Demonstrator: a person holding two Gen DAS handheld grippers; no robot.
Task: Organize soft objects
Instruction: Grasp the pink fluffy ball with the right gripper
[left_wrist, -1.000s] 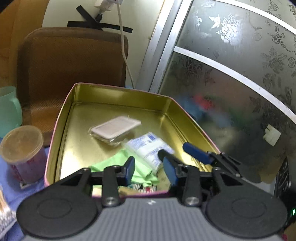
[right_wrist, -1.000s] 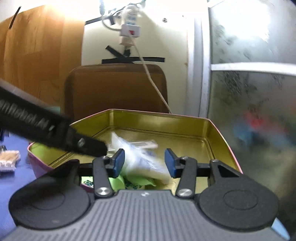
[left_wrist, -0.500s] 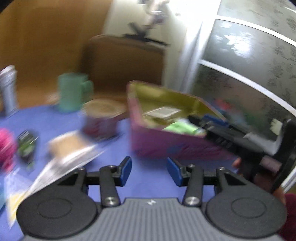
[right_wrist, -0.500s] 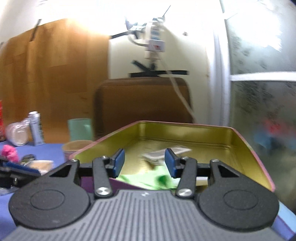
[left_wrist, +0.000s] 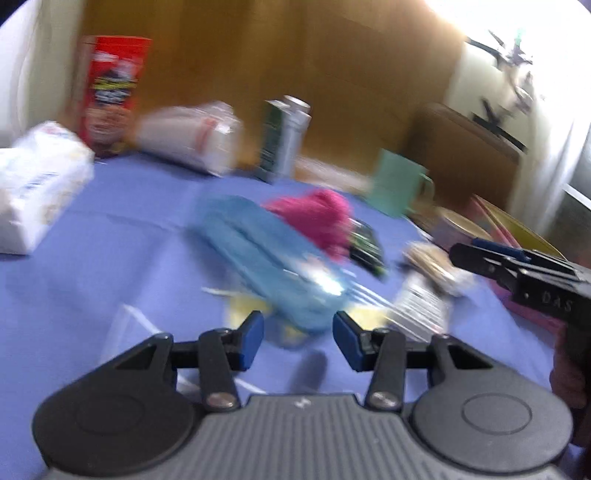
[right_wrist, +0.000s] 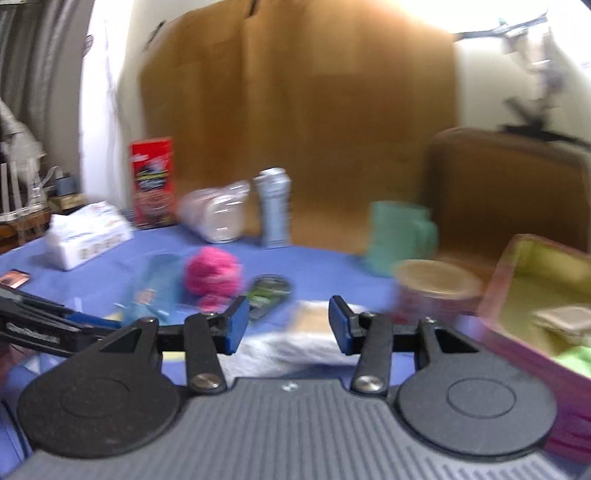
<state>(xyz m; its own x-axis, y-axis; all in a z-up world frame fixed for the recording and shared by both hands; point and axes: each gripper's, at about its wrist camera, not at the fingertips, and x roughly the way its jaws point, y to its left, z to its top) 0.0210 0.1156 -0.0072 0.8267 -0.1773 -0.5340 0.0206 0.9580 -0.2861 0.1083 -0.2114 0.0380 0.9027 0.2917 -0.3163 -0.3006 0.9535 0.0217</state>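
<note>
A large brown cardboard sheet (right_wrist: 295, 122) leans against the pale wall (right_wrist: 480, 81) behind the table, which is covered in a blue cloth (left_wrist: 92, 266); to the right of the cardboard stands a brown upholstered chair back (right_wrist: 506, 184), with strips of black tape (left_wrist: 498, 125) stuck on the wall above it. Strong light washes out the upper right corner of both views; at the far left of the right wrist view hangs a grey curtain (right_wrist: 40, 70); everything is blurred.

I see heavy motion blur across both views; daylight blows out the upper right above the brown chair (right_wrist: 509, 184), edges bowed.
</note>
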